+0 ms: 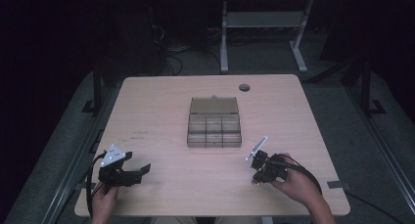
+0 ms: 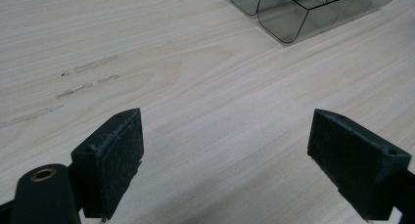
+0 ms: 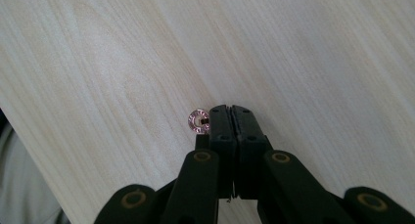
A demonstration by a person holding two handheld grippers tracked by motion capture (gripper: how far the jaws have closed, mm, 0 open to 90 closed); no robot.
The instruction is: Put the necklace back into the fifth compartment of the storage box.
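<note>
A pale wood bench carries everything, its near edge partly cut off by the bottom of the high view, and faint grey scuff marks show on its surface in the left gripper view. At the middle of the bench sits a smoky clear plastic compartment box with its lid laid open toward the far edge; whether anything lies in the compartments is too dim to tell. Near the near-left corner the left hand-held gripper lies low over the wood, its jaws spread wide with bare bench between them. Toward the near-right corner a hand holds the right hand-held gripper, its jaws pressed together with nothing seen between them. A small pinkish ring lies on the wood just beside that gripper's tip, on the bench's near-right part; whether it touches the jaw is hard to make out.
</note>
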